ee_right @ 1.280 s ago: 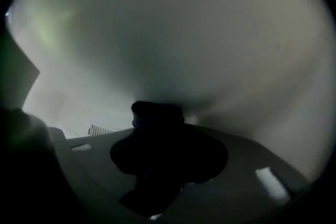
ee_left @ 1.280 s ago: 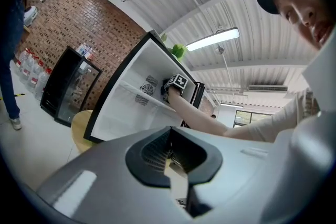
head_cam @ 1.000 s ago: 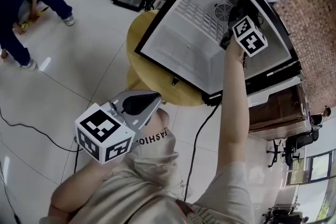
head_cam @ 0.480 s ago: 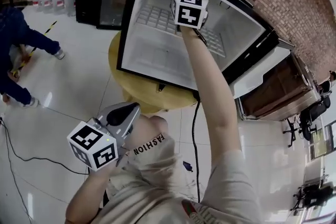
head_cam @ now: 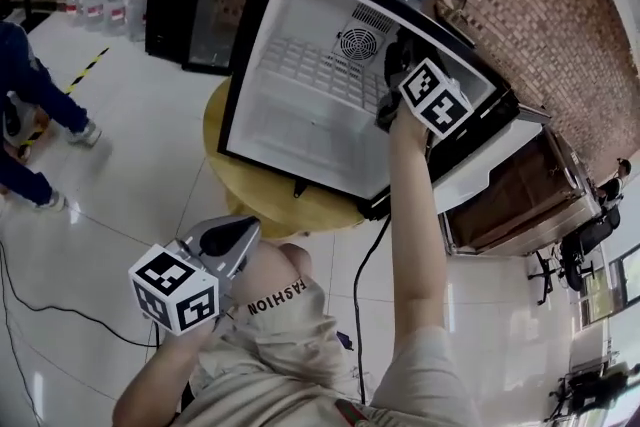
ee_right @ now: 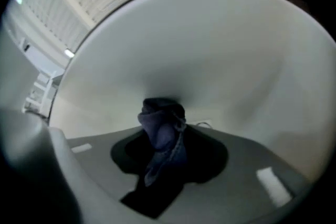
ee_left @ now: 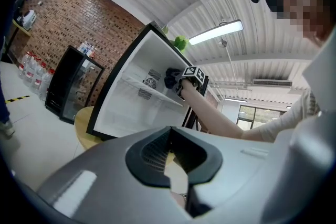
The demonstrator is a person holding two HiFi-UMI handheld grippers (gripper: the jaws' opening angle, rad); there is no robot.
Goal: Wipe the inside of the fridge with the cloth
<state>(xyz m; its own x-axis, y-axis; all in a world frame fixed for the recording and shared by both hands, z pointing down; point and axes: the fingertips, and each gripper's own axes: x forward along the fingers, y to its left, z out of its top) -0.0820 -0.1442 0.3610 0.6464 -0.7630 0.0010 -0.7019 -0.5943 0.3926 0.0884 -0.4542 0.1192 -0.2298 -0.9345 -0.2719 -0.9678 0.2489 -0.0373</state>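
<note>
From over the person's shoulder, the fridge stands open on the round yellow tabletop. The right gripper reaches deep inside, up by the right-hand wall, not far from the fan grille and the wire shelf. The dark cloth shows at its tip. The left gripper hangs low by the person's chest, well apart from the fridge (it has no part in this, as far as I can see).

The left gripper view shows that gripper's fingers clenched together on nothing, with the open fridge and the outstretched right arm beyond them.

In the right gripper view the fingers are clamped on the bunched cloth, whose wad sticks out in front and seems to press on a bare white inner wall.

I'd say the wiping itself is in hand, on the right side of the interior. The next move calls for firm strokes along that wall with steady pressure and an unbroken grip. The cloth should stay off the shelf wires and the grille, where it could snag.
</note>
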